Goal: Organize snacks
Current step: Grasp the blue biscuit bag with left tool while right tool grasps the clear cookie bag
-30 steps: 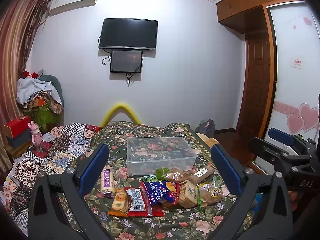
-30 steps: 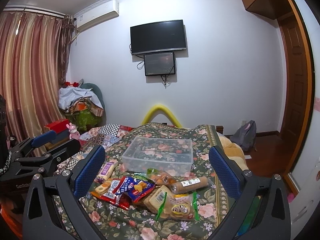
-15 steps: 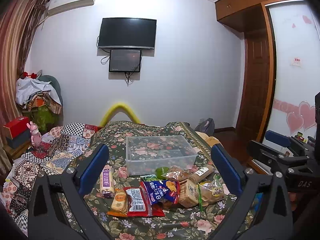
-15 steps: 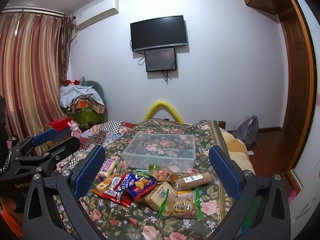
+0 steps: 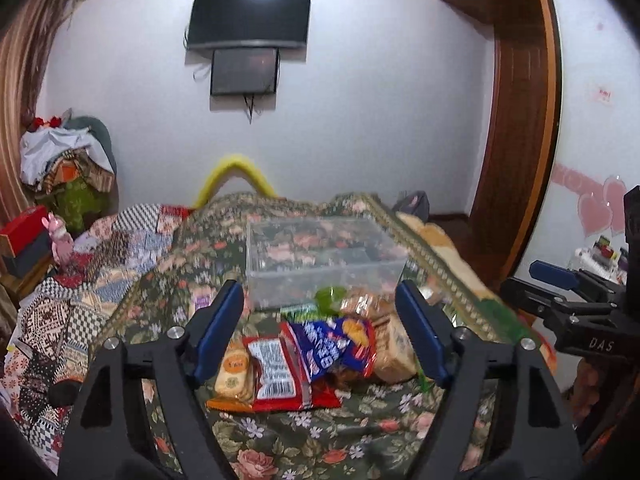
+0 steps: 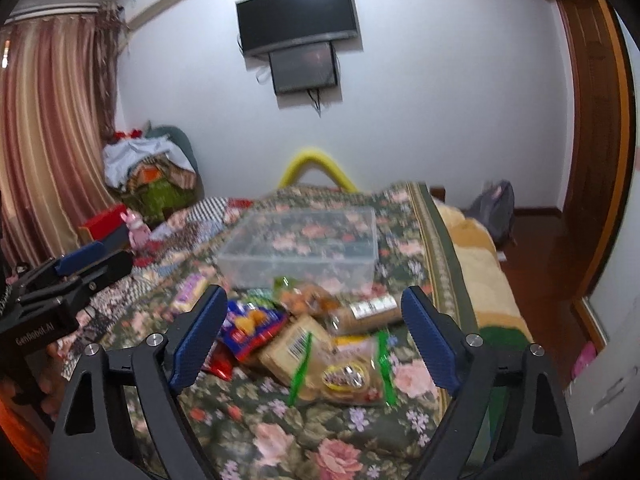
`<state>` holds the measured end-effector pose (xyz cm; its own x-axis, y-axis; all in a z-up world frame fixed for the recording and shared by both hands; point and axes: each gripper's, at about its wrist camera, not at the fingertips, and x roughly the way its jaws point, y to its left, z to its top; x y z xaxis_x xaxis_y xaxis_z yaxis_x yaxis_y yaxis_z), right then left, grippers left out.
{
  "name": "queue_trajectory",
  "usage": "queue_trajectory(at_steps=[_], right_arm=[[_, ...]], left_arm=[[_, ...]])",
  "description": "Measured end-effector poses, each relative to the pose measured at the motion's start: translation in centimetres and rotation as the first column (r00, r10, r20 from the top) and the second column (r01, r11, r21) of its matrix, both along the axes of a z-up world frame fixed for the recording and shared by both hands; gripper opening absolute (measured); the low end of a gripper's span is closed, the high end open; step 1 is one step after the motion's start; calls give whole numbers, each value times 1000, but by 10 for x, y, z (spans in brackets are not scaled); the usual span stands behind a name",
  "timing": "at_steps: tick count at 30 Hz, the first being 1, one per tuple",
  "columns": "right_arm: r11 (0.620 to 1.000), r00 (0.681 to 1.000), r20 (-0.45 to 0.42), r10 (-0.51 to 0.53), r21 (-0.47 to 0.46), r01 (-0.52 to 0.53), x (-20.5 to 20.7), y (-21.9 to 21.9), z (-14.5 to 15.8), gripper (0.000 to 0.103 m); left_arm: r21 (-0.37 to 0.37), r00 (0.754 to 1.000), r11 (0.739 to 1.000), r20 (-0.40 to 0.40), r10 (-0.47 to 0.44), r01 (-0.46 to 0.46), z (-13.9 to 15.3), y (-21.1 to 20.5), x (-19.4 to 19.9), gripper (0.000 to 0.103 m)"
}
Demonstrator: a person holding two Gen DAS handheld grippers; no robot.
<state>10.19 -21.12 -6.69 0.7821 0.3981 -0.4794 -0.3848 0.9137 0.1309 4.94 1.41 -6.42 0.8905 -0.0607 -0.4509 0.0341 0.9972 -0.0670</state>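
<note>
A floral bed (image 5: 320, 440) carries a snack pile (image 5: 316, 344) before a clear box (image 5: 320, 256) (empty). The left hand-held gripper (image 5: 320, 336) and right hand-held gripper (image 6: 316, 340), jaws just narrowing, gape above the pile, gripping nothing.

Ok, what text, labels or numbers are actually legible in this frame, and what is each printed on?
"DAS": black body of the right tool, seen from the left wrist.
"GenRobot.AI": black body of the left tool, seen from the right wrist.
Blue snack bag, red snack packet: printing blurred, unreadable.
Red-and-white wardrobe sticker: too small.
</note>
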Motion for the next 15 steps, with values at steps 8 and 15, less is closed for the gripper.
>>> queue_trajectory(at_steps=[8,15], right_arm=[[999,985,-174,-13,-38,6,23,-9,-42,81],[999,964,-267,9,-31,-18,39,-7,-65,81]], left_arm=[[-20,985,999,-172,-28,24,-47,0,41,76],[-50,966,997,-251,-66,56,-75,-5,74,76]])
